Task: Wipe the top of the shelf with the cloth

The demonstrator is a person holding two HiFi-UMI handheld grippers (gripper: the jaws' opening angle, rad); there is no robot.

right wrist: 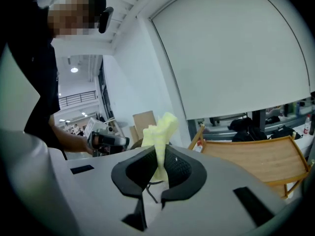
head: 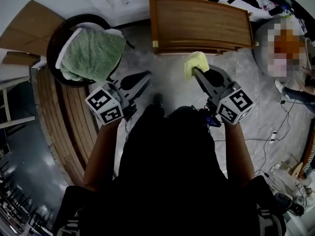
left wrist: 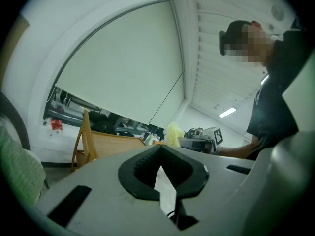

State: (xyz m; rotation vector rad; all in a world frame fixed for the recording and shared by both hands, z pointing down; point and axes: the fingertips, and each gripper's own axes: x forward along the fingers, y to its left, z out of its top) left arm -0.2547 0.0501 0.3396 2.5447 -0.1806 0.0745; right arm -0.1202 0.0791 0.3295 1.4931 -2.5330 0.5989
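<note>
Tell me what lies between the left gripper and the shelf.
Only bare grey floor, as the head view shows, between the left gripper and the shelf. The cloth, in the right gripper, is off to the side.

I'm seeing a pale yellow cloth (head: 196, 63) near the honey-brown shelf (head: 202, 21), and a green ribbed towel (head: 93, 53) lying left of it.

Soft yellow cloth (head: 196, 63), smooth wooden shelf (head: 199, 24)
</note>
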